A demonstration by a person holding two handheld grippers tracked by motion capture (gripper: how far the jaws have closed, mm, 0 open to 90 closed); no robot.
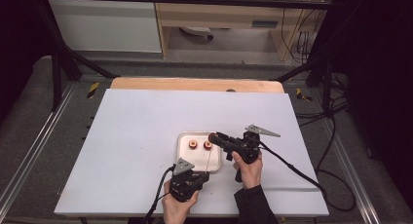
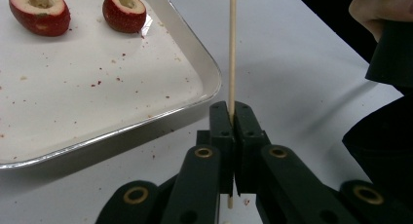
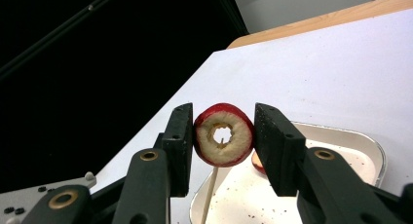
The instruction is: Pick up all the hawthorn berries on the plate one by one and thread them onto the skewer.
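My left gripper (image 2: pixel 233 112) is shut on a thin wooden skewer (image 2: pixel 232 48) and holds it upright beside the tray's near right corner. The skewer (image 1: pixel 209 158) rises from the left gripper (image 1: pixel 204 174) toward my right gripper (image 1: pixel 214 136). That right gripper (image 3: pixel 224 131) is shut on a red cored fruit ring (image 3: pixel 224 135), with a pad pressing each side. The skewer (image 3: pixel 209 190) comes up from below and its tip shows inside the ring's hole. Two more red cored fruit pieces (image 2: pixel 39 10) (image 2: pixel 124 10) lie in the tray.
The white metal tray (image 1: pixel 181 156) sits on a white board, speckled with red crumbs. A wooden table edge (image 1: pixel 195 84) runs behind the board. The other hand's dark sleeve (image 2: pixel 389 53) is at the right of the left gripper view.
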